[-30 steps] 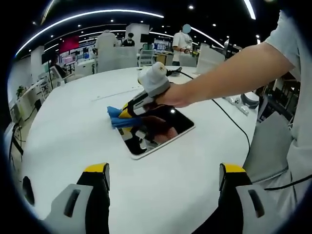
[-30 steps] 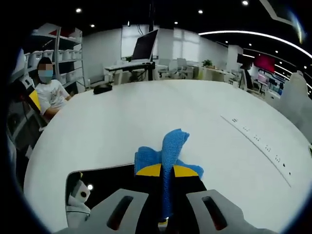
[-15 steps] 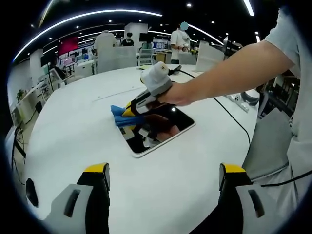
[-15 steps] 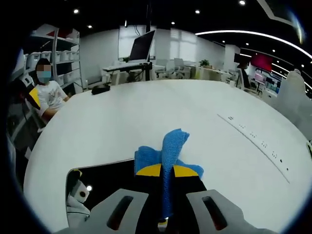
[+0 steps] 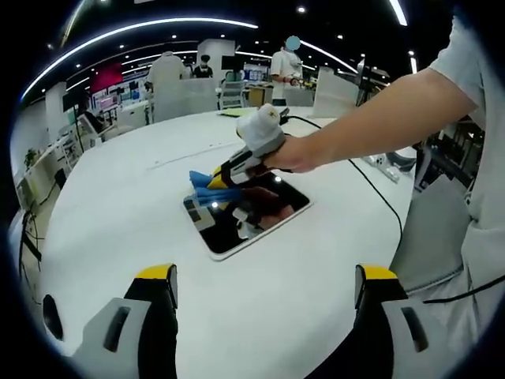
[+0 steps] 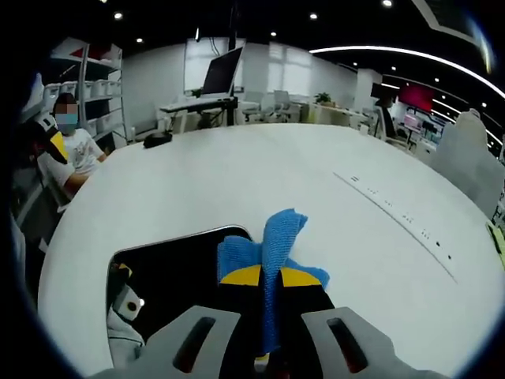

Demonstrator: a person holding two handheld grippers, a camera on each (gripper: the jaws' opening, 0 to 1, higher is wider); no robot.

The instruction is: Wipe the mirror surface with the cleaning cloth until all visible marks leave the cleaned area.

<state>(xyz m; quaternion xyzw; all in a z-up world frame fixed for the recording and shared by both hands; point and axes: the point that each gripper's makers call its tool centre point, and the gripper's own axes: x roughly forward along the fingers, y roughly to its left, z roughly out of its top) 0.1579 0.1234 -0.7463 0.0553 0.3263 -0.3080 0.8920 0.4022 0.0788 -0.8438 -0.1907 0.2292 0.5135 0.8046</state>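
Note:
A rectangular mirror (image 5: 256,223) (image 6: 173,272) with a white rim lies flat on the round white table (image 5: 118,205). The right gripper (image 6: 264,275) (image 5: 219,181) is shut on a blue cleaning cloth (image 6: 272,237) (image 5: 209,193), a hand holding it over the mirror's far left part. In the right gripper view the cloth pokes out past the yellow fingertips (image 6: 243,275) over the mirror's edge. The left gripper (image 5: 264,272) stands open near the table's front, short of the mirror, with nothing between its fingers.
A black cable (image 5: 371,189) runs across the table to the right of the mirror. A seated person (image 6: 71,146) is at the table's left edge in the right gripper view. Desks, monitors and standing people (image 5: 288,67) are beyond the table.
The right gripper with the cloth has slid further onto the mirror, along its far left part. The left gripper's jaws stand the same.

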